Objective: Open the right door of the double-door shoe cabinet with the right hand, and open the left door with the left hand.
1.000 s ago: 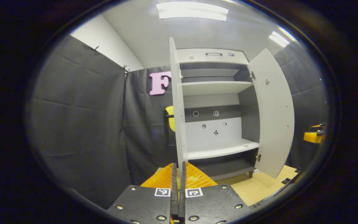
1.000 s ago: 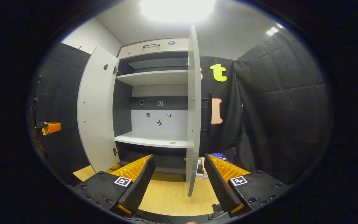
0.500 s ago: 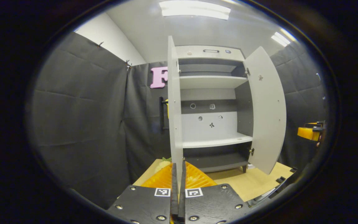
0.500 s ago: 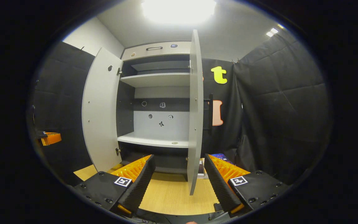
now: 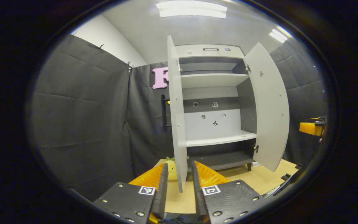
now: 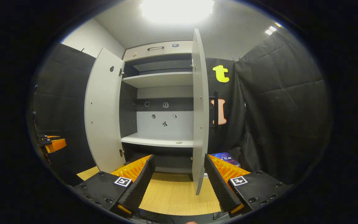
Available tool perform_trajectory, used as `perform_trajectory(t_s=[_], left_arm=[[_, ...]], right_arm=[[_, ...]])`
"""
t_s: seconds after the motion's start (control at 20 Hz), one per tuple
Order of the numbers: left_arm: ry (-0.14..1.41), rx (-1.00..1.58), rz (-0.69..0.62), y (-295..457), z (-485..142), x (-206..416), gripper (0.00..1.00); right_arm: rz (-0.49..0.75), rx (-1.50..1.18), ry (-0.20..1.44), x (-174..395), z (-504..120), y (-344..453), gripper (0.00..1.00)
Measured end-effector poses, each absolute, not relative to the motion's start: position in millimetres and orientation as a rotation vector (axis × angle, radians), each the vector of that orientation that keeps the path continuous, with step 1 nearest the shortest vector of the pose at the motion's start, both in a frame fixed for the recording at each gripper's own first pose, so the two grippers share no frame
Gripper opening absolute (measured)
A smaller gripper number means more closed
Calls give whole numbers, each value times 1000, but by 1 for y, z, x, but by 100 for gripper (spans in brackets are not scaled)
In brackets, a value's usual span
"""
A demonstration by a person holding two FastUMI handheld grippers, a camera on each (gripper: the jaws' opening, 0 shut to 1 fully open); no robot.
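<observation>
Both doors of the shoe cabinet (image 5: 213,102) stand swung wide. The left gripper (image 5: 179,191) has its jaws parted a little, the left door (image 5: 176,118) edge standing between them, untouched. The right gripper (image 6: 179,182) is spread wide, gripping nothing, the right door (image 6: 200,118) edge-on between its fingers.

Right gripper (image 6: 177,183) spread wide, right door (image 6: 200,118) edge-on between its fingers, cabinet open.
</observation>
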State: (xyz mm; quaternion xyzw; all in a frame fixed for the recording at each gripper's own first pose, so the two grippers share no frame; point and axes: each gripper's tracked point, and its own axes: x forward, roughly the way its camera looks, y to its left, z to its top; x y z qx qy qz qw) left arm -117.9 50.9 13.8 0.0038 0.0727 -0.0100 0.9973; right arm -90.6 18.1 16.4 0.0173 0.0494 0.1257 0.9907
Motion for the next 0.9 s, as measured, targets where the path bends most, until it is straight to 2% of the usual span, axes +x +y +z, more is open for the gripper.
perform_trajectory(t_s=[0.05, 0.1, 0.15, 0.3, 0.35, 0.9], left_arm=[[145, 8, -21, 50, 14, -117, 53], [142, 12, -15, 52, 14, -116, 64], [137, 17, -5, 55, 14, -115, 76], [114, 18, 25, 62, 19, -116, 81], [107, 16, 37, 64, 21, -116, 91], [114, 18, 83, 74, 14, -114, 92]], right_arm=[[253, 35, 100, -90, 16, 19, 94], [252, 38, 99, -89, 17, 20, 94], [253, 43, 95, -87, 17, 22, 99], [252, 54, 82, -85, 22, 22, 99], [250, 56, 80, -84, 22, 22, 99], [203, 41, 77, -78, 18, 12, 99]])
